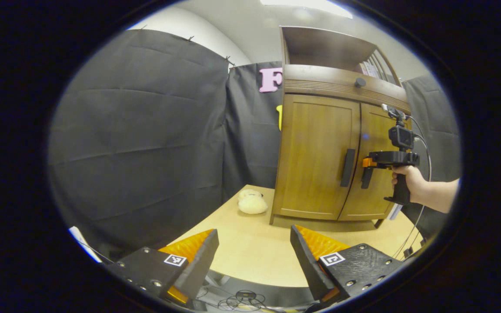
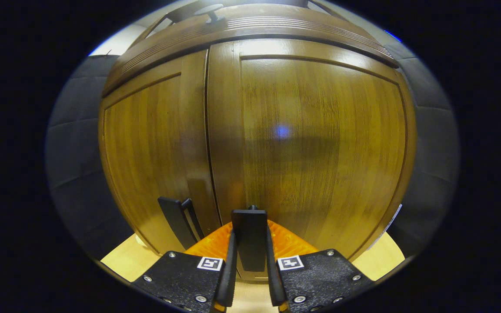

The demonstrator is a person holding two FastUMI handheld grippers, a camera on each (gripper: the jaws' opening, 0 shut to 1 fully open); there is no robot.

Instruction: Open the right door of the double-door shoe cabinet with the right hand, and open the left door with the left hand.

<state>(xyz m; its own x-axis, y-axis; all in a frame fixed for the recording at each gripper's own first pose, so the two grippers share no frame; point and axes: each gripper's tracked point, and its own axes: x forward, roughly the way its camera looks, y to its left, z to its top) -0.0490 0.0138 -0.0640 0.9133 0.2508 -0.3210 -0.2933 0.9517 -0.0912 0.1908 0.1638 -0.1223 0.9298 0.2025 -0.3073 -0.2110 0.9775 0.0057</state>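
Observation:
A brown wooden shoe cabinet [image 1: 320,152] stands on the table with both doors closed. In the right gripper view the right door [image 2: 320,148] looms close, and my right gripper [image 2: 249,252] is shut on its dark vertical handle [image 2: 249,237], one finger on each side. The left door's handle [image 2: 176,226] stands just left of it. In the left gripper view my left gripper [image 1: 252,256] hangs open over the table's near edge, well short of the left door [image 1: 315,156] and its handle [image 1: 348,167]. A hand holds the right gripper [image 1: 369,167] at the right door's handle.
A pale plush toy [image 1: 252,202] lies on the light wooden table [image 1: 255,248] left of the cabinet's foot. A drawer with a round knob [image 1: 360,82] and an open shelf sit above the doors. Cables [image 1: 242,300] lie below the table's near edge.

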